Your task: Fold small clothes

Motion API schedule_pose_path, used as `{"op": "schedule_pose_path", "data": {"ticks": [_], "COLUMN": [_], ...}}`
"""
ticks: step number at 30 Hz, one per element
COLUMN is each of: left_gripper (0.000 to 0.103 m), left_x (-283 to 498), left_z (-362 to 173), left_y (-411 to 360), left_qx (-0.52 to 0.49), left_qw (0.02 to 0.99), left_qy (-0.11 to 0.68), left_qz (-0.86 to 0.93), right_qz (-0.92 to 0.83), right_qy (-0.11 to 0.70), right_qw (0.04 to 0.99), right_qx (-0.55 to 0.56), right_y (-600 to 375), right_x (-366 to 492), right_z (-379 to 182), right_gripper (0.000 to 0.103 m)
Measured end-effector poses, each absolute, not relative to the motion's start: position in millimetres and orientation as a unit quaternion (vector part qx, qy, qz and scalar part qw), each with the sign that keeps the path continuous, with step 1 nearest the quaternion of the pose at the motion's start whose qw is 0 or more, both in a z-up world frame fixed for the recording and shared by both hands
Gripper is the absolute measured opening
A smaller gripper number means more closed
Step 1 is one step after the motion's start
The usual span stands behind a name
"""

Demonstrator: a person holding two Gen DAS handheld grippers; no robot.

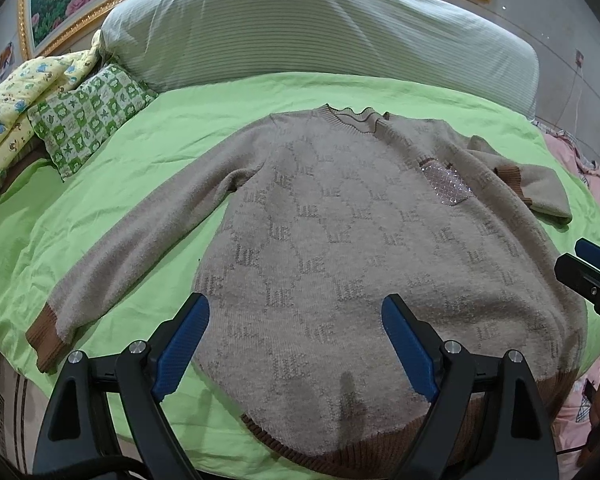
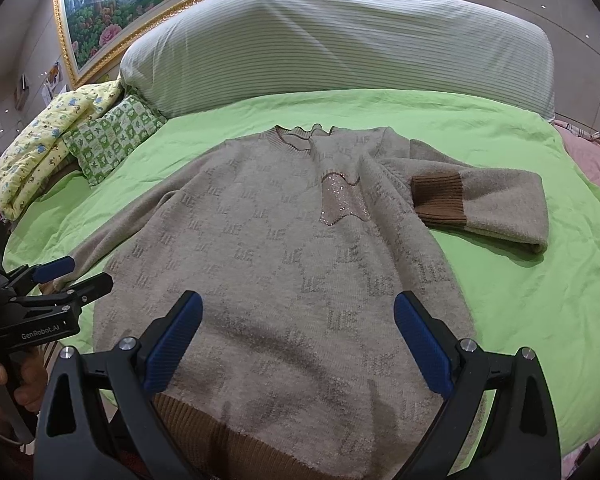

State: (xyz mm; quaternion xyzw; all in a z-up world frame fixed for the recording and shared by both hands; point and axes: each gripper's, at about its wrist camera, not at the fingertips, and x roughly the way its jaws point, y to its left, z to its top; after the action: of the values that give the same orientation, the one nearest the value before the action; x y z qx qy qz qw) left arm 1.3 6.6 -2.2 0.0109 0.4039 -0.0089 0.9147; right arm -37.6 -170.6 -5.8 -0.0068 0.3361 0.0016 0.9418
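A beige knit sweater with a grey letter pattern and brown cuffs lies flat, front up, on a green sheet; it also shows in the right wrist view. Its left sleeve stretches out straight. Its right sleeve is folded back, brown cuff on top. My left gripper is open above the lower hem, empty. My right gripper is open above the hem, empty. Each gripper shows at the edge of the other's view: the right one, the left one.
A large striped pillow lies at the bed's head. A green checked cushion and a yellow printed quilt sit at the back left. Pink bedding lies on the right. A gold-framed painting hangs behind.
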Motion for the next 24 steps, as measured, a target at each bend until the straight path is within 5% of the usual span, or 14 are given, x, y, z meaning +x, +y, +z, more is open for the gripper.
{"op": "schedule_pose_path", "data": {"ticks": [24], "left_gripper": [0.09], "left_x": [41.3], "left_z": [-4.5], "left_y": [14.1], "left_qx": [-0.01], "left_qw": [0.909], "left_qy": [0.416], "left_qz": [-0.024], "right_qz": [-0.063], "right_qy": [0.31], "right_qw": [0.949], "right_qx": [-0.005], "right_y": [-225.6], "right_x": [-23.5], "right_z": [6.8], "right_gripper": [0.096]}}
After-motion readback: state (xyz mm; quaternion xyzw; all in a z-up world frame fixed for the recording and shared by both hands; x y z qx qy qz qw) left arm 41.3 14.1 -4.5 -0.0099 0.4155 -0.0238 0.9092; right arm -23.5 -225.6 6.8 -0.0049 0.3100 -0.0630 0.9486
